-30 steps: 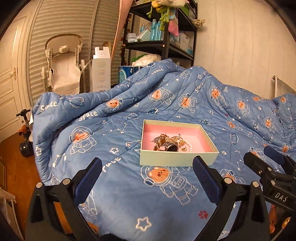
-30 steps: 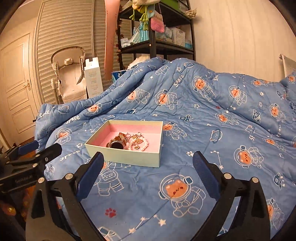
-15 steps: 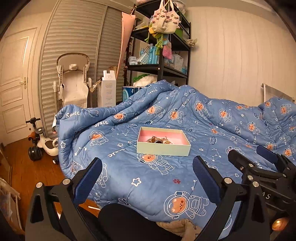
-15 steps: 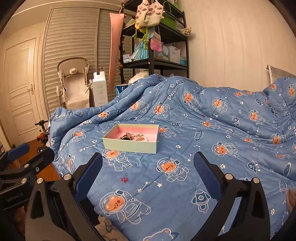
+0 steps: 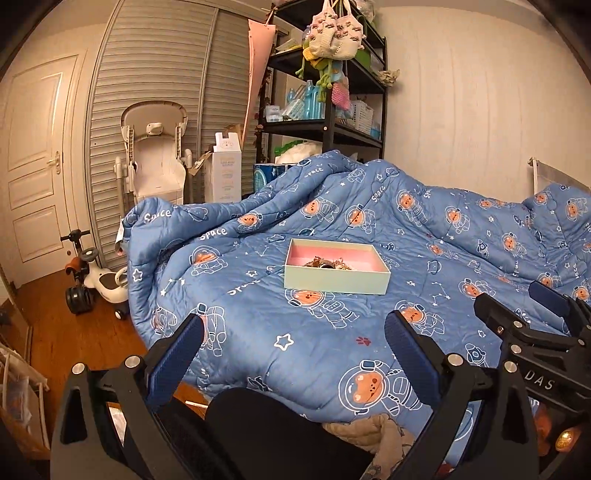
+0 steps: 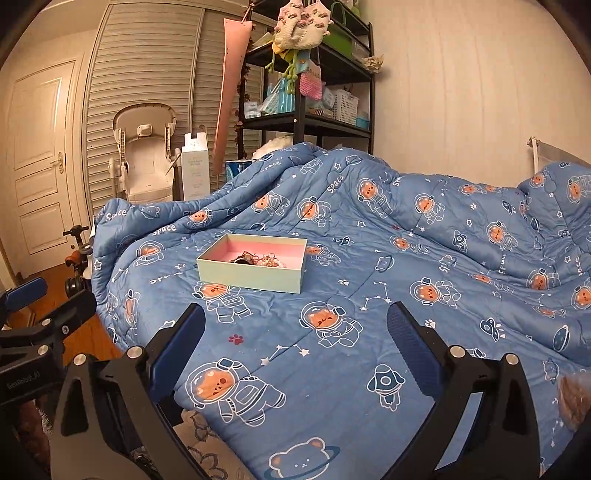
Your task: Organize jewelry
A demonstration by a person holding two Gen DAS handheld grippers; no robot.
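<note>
The box [image 5: 337, 281], pale green outside and pink inside, sits open-topped on the quilt [image 5: 325, 343] at the middle of your left-wrist frame; in the right-wrist view it lies left of center. The jewelry [image 5: 325, 263] is heaped in its left half, a tangle of chains with one dark ring-like piece, too small to sort out further.

Your left tongs [image 5: 293, 343] are spread wide with nothing between them, framing bare quilt at the bottom of their frame, well short of the box. Your right tongs [image 6: 295, 341] are likewise spread and empty, low in their own frame and also well apart from the box. Each tool shows in the other's camera: the right one at the right edge of the left view, the left one at the left edge of the right view.

Below the left tongs, something dark fills the bottom center of the frame, with a bit of beige fabric beside it; you cannot tell what either is.

Further out, the quilt rises in folds toward the upper middle of both frames. Behind it stands a black shelf [image 5: 325, 125] with knitted bags [image 5: 334, 35] hanging from its top. Left of the shelf are a white carton [image 5: 227, 170] and a baby chair [image 5: 155, 151] against louvered doors [image 5: 159, 66]. A ride-on toy [image 5: 98, 280] stands on the wooden floor [image 5: 55, 332] at the left edge.
</note>
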